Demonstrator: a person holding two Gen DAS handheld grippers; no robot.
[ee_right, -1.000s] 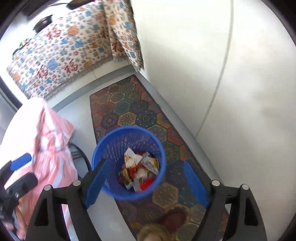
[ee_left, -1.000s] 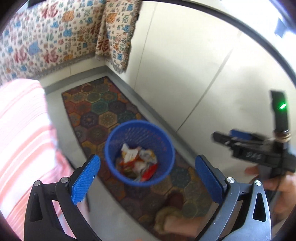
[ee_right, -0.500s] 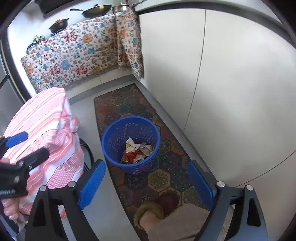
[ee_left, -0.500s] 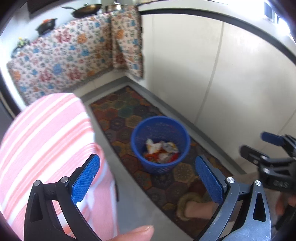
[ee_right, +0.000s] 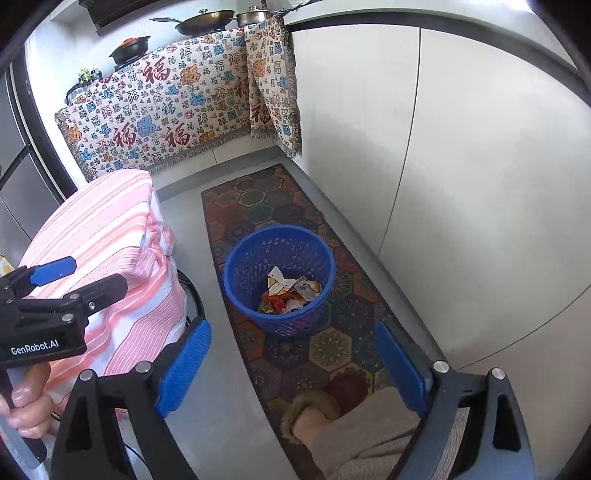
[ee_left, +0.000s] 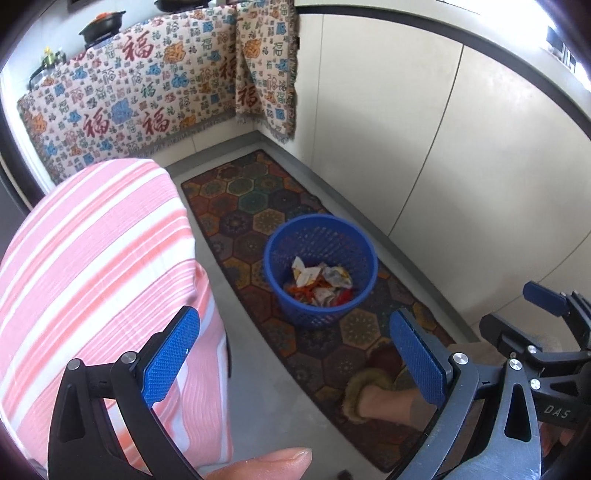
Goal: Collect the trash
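A blue mesh basket (ee_left: 271,254) (ee_right: 236,266) stands on the patterned rug, holding crumpled wrappers and paper trash (ee_left: 321,284) (ee_right: 288,291). My left gripper (ee_left: 291,332) hangs above and short of the basket, open, nothing between its blue pads. My right gripper (ee_right: 291,332) is open too, empty, the basket beyond its fingertips. Each gripper shows in the other's view: the right gripper (ee_left: 517,314) at the right edge, the left gripper (ee_right: 85,280) at the left edge, held in a hand.
A pink-and-white striped cloth (ee_left: 96,258) (ee_right: 103,229) covers something bulky left of the basket. White cabinet doors (ee_left: 443,147) line the right side. A patterned cloth (ee_right: 166,103) drapes the far counter under pans (ee_right: 207,20). The person's slippered foot (ee_right: 314,410) rests on the rug (ee_right: 258,199).
Both grippers have drawn back and up from the basket, which now looks smaller and farther off. The right jaws stand a little wider than a second ago. The trash has not moved.
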